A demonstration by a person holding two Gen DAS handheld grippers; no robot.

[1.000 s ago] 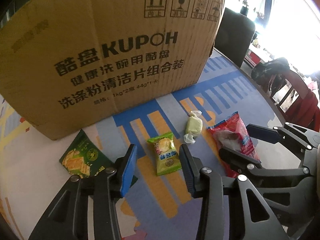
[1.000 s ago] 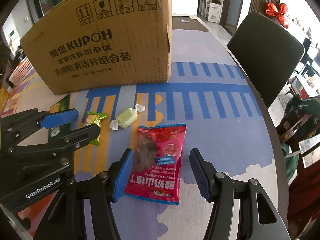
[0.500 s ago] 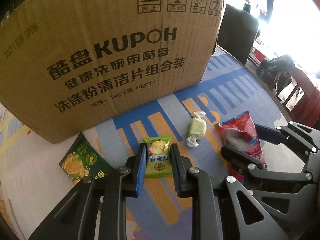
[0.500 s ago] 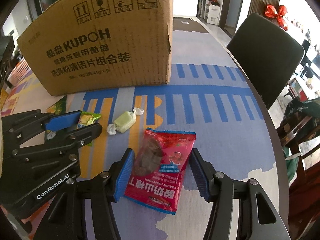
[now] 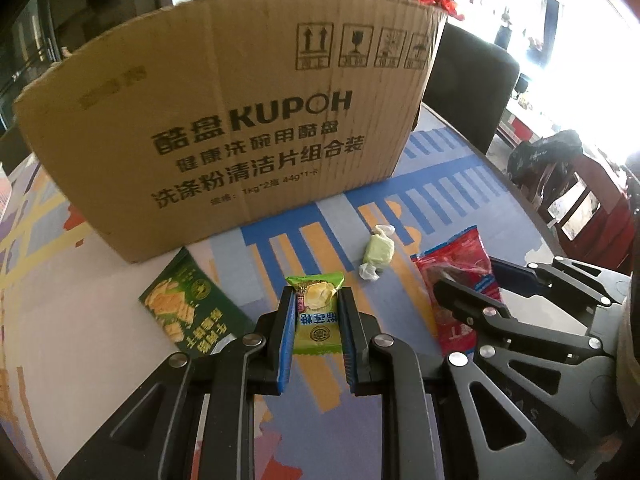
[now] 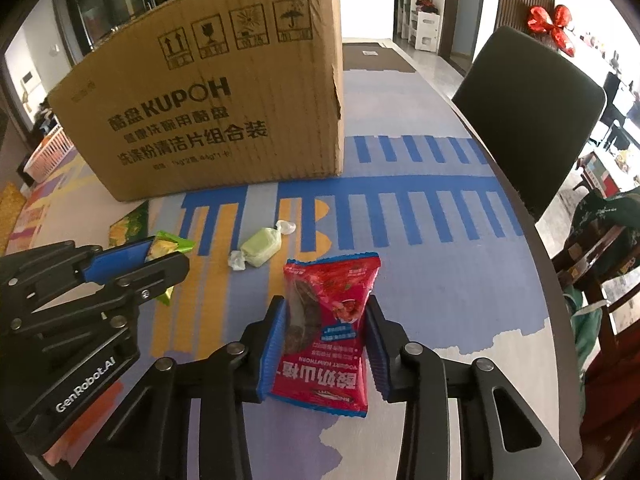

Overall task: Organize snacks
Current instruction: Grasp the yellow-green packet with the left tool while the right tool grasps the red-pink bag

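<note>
We see a large cardboard box (image 5: 240, 128) standing on the desk (image 6: 460, 280), its printed side toward us; its inside is hidden from both views, so we cannot tell what it holds. In front of it the snacks lie in a loose row on the patterned desk cover. Our left hand-held gripper (image 5: 316, 312) has its blue pads pressed against both sides of a small light-green snack packet (image 5: 316, 320), gripping it, with the packet's top edge sticking out past the fingertips. Just beside it, to the left in the left wrist view, a dark green cracker packet (image 5: 184, 300) lies flat on the desk, near the box's lower corner. A pale green wrapped candy (image 5: 378, 250) rests between the two grippers, apart from both. Our right hand-held gripper (image 6: 326, 320) has just been closing its jaws, and they now squeeze the sides of a red hawthorn snack bag (image 6: 328, 328), which buckles slightly between the pads. We cannot tell whether either packet still touches the desk. A dark chair (image 6: 532, 112) stands at the desk's far edge.
</note>
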